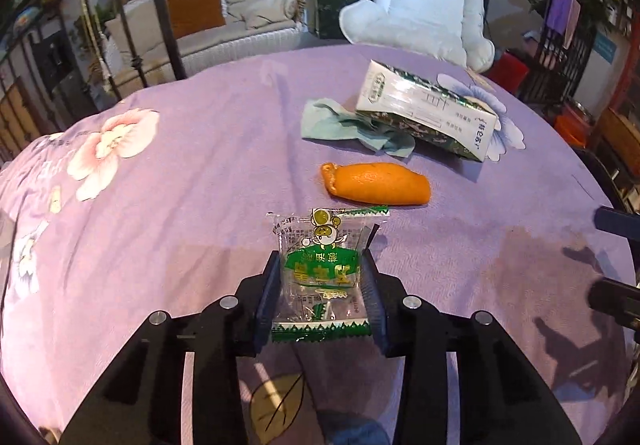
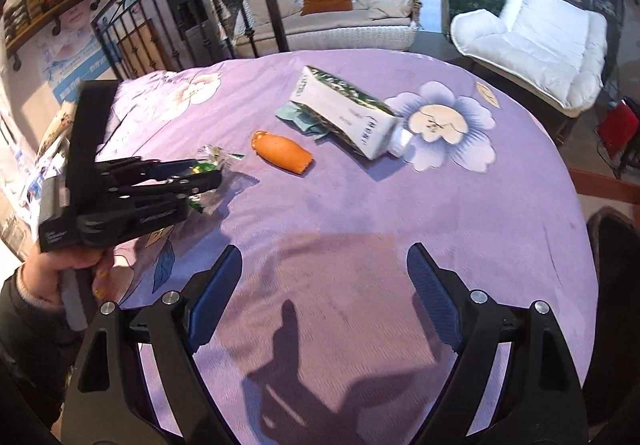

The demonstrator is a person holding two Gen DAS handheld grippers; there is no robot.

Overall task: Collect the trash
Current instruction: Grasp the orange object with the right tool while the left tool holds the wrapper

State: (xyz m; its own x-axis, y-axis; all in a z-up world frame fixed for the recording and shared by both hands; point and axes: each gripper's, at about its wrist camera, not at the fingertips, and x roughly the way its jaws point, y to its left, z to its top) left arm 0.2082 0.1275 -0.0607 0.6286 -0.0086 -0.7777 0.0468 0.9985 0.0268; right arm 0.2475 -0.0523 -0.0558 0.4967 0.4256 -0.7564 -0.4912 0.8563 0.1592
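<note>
Snack wrapper (image 1: 320,269) lies flat on the purple-covered table (image 1: 180,185), bracketed by the left tool (image 1: 322,265), pads narrowed against its side edges for a lift. Orange peel (image 1: 376,183) and carton (image 1: 428,113) wait beyond. Right tool (image 2: 324,285) hangs wide, empty.

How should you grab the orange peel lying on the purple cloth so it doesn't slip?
Probably best across its narrow middle. The orange peel lies flat and curled like a little tube, long side running across the purple cloth. The open right hand-held gripper could come from above, one finger on each long side, clear of the milk carton.
</note>
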